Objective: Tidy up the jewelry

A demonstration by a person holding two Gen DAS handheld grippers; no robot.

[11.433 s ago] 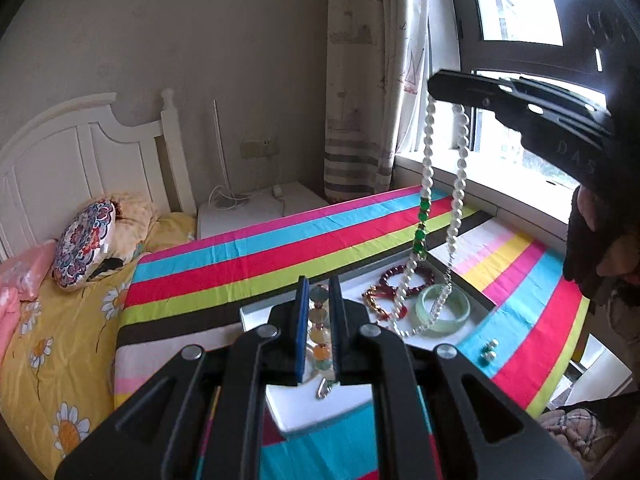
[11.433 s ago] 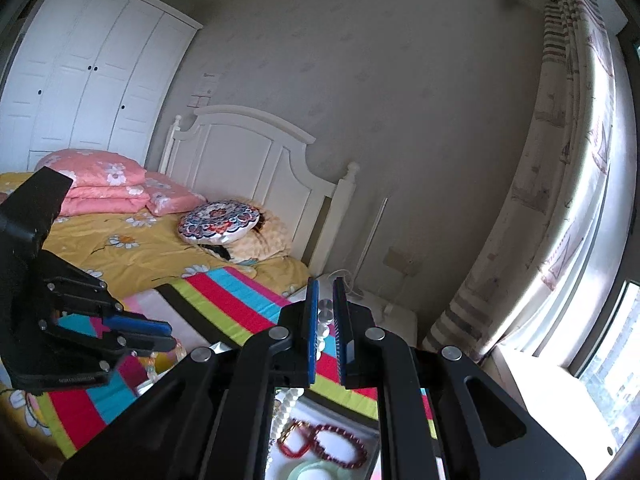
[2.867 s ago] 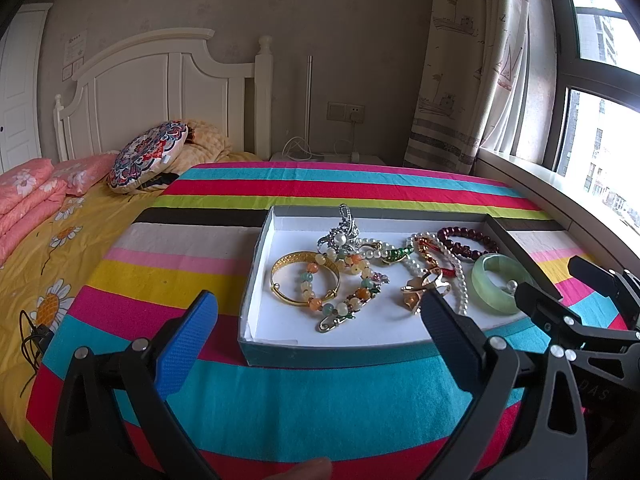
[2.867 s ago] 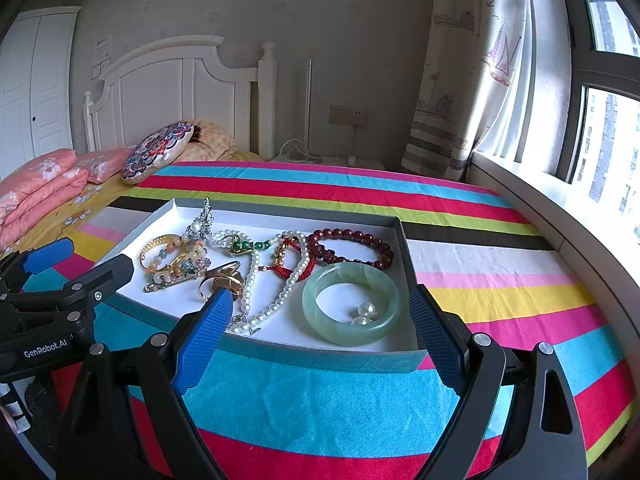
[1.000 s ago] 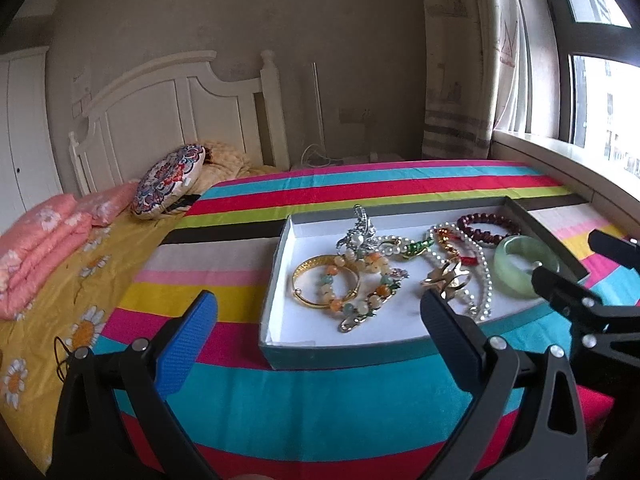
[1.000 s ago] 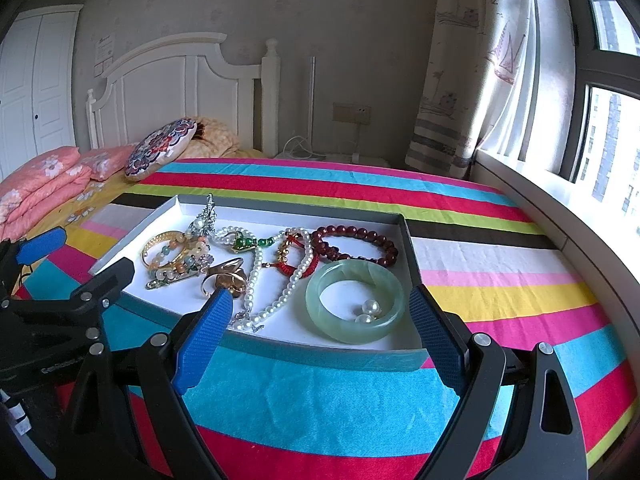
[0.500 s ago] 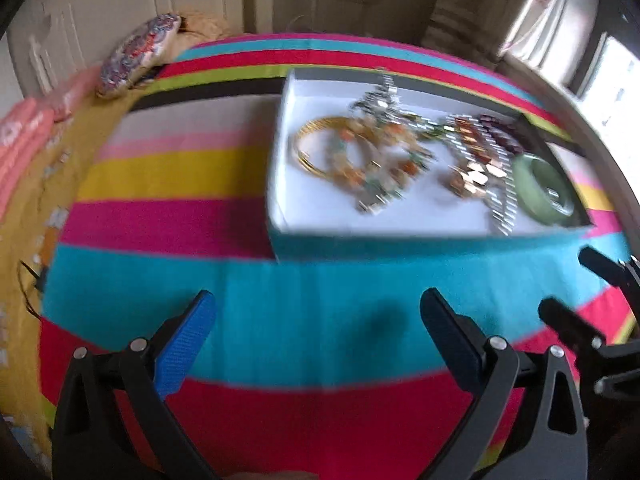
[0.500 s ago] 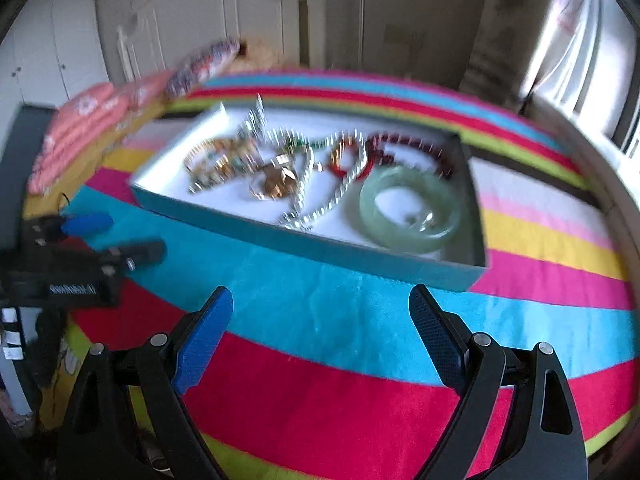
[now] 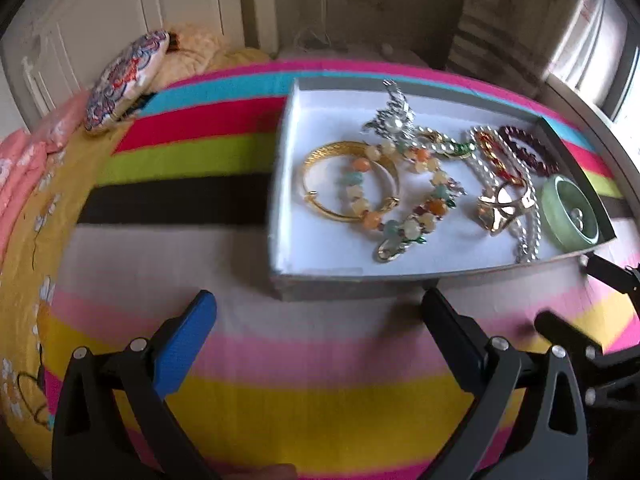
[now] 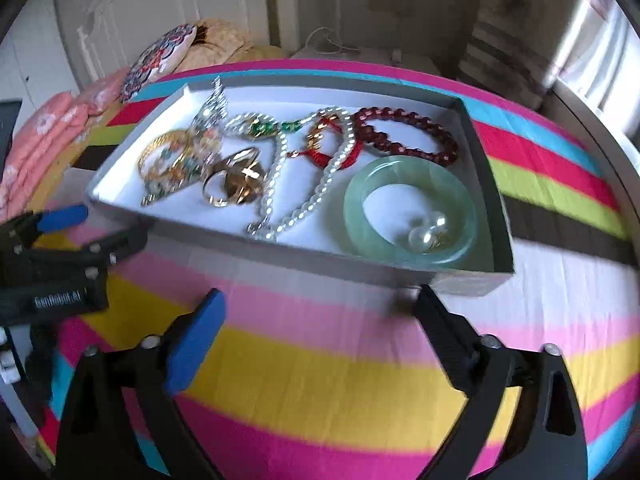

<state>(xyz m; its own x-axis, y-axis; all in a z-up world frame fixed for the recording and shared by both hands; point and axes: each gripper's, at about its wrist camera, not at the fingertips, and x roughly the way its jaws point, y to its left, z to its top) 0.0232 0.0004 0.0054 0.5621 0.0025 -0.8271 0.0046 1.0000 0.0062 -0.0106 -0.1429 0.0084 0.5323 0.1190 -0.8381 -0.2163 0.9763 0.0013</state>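
Observation:
A shallow white-lined box (image 9: 320, 268) (image 10: 280, 246) lies on the striped cloth and holds the jewelry: a gold bangle (image 9: 320, 200), a coloured bead bracelet (image 9: 430, 204), a silver brooch (image 9: 394, 118), a pearl necklace (image 10: 320, 184), a gold ring (image 10: 236, 184), a dark red bead bracelet (image 10: 404, 136) and a green jade bangle (image 10: 412, 212) with pearl earrings (image 10: 426, 232) inside it. My left gripper (image 9: 318, 324) is open and empty just before the box's near wall. My right gripper (image 10: 318, 320) is open and empty before the near wall too.
The striped cloth (image 9: 280, 380) covers the surface. A bed with a yellow sheet (image 9: 24, 240), pink pillows and a patterned cushion (image 9: 124, 80) lies to the left. A white headboard stands behind. A curtain and window (image 10: 600, 40) are at the right.
Both cameras have tipped down and moved in over the cloth, so the box now sits closer and higher in view. Both grippers stay open and empty.

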